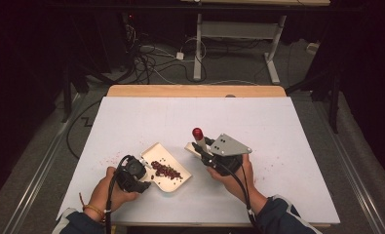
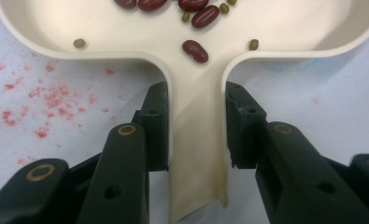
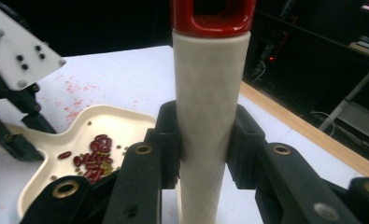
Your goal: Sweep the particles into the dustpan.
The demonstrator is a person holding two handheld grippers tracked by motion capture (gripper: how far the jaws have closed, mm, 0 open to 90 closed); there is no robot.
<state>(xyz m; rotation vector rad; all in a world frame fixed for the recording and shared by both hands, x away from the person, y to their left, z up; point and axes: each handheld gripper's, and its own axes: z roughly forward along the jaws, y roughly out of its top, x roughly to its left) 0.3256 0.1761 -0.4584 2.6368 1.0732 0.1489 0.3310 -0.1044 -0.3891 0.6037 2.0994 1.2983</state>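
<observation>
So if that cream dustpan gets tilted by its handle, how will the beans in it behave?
The red beans look smooth and loose, so they would probably roll or slide across the dustpan. Its rim looks low, so some may spill. The dustpan itself seems stiff; the left claw clamps only its handle.

two black grippers, each with blocky jaws carrying brass-ringed screw holes. the right gripper (image 1: 205,149) bears a grey three-cornered plate with small dark screws; the left gripper (image 1: 142,171) is rounder. a black cable trails from each. dark sleeves with pale cuffs; a woven band on the left wrist.
</observation>
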